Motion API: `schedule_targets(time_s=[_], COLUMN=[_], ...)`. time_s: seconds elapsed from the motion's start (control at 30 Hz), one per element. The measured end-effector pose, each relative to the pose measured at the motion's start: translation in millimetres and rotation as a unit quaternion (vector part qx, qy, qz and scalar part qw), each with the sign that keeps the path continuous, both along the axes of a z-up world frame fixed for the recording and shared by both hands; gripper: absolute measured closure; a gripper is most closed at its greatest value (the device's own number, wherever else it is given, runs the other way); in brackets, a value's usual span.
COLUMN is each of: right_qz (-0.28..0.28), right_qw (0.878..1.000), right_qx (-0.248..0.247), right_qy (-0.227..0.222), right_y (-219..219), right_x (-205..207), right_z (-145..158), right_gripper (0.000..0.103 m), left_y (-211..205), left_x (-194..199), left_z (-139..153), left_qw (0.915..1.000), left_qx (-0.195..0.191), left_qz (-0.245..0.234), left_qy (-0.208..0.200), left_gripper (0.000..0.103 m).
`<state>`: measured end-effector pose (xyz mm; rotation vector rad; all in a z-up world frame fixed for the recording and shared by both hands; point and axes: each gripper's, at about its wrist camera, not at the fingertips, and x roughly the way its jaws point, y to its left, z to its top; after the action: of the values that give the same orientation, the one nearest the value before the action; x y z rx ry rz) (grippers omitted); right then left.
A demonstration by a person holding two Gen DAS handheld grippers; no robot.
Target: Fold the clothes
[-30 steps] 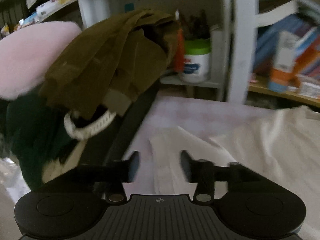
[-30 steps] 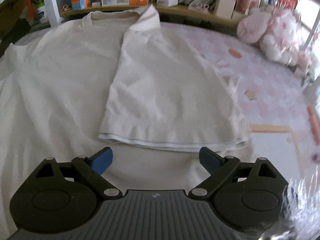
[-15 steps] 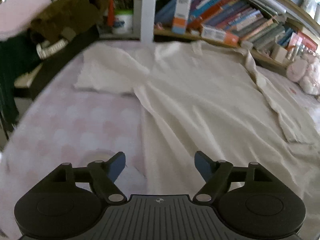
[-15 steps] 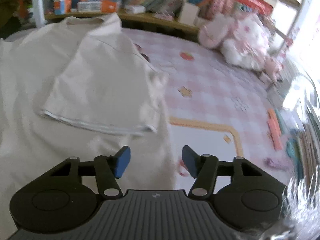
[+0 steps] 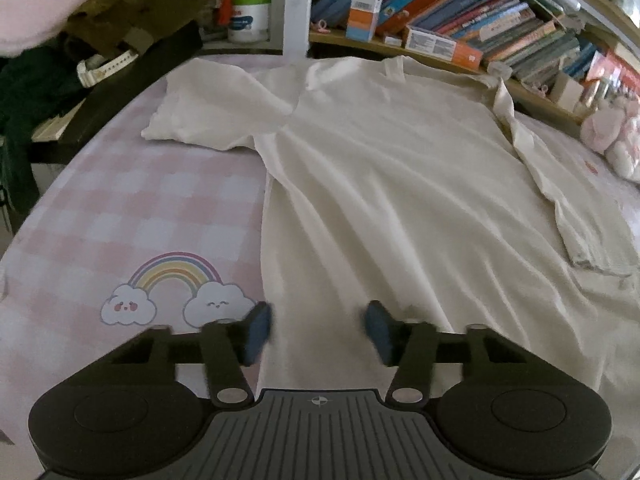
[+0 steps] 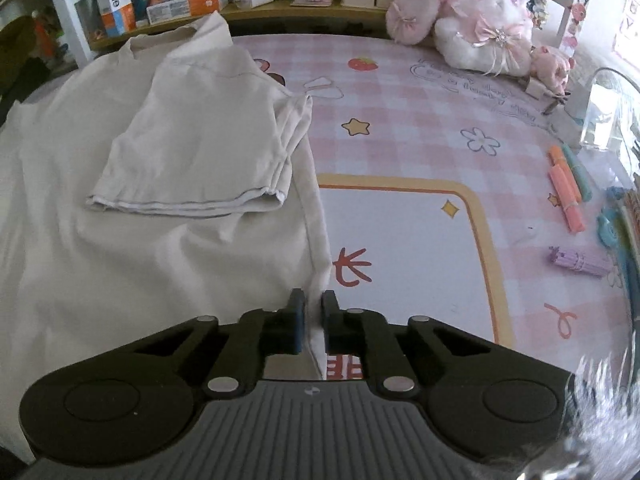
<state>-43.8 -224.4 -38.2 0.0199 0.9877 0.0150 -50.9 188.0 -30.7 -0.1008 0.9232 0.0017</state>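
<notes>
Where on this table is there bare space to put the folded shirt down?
Two free patches: the pink checked cloth left of the cream T-shirt, around the rainbow print; and the white yellow-framed panel right of the shirt's side edge. It is crowded at the far right, by the pastel markers and the pink plush toys.

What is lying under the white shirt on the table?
Under the white shirt lies a pink checked mat with cartoon prints; its rainbow shows beside the shirt. Anything else beneath is covered.
</notes>
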Motion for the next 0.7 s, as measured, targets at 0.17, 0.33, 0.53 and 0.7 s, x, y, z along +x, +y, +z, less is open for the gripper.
schedule_targets(time_s=[0.17,0.33,0.53,0.7], right_qz=[0.004,0.020,0.050,0.053], right_qw=[1.000,0.999,0.998,0.996], right_qx=[-0.004,0.013,-0.010,-0.074], right_qy=[0.006,0.030,0.037,-0.018], right_y=[0.8,12.2,31.4,42.7], right_x=[-0.2,-7.2,-18.9,-11.2], right_z=[1.3,4.3,7.1,27.0], right_gripper=[0.097,0.097,0.096,0.072], left_y=[8.2,34.8,42.6,38.1], left_x=[2.3,4.8,6.7,3.2], left_z=[0.1,-0.1,1.6,28.6], left_qw=[0.9994,0.9976,0.9971,0.9944], left_qx=[0.035,0.057,0.065,0.075], left_qz=[-0.002,0.040,0.038,0.070], left_qy=[0.003,0.004,0.011,-0.022], left_gripper=[0.100,0.101,0.096,0.047])
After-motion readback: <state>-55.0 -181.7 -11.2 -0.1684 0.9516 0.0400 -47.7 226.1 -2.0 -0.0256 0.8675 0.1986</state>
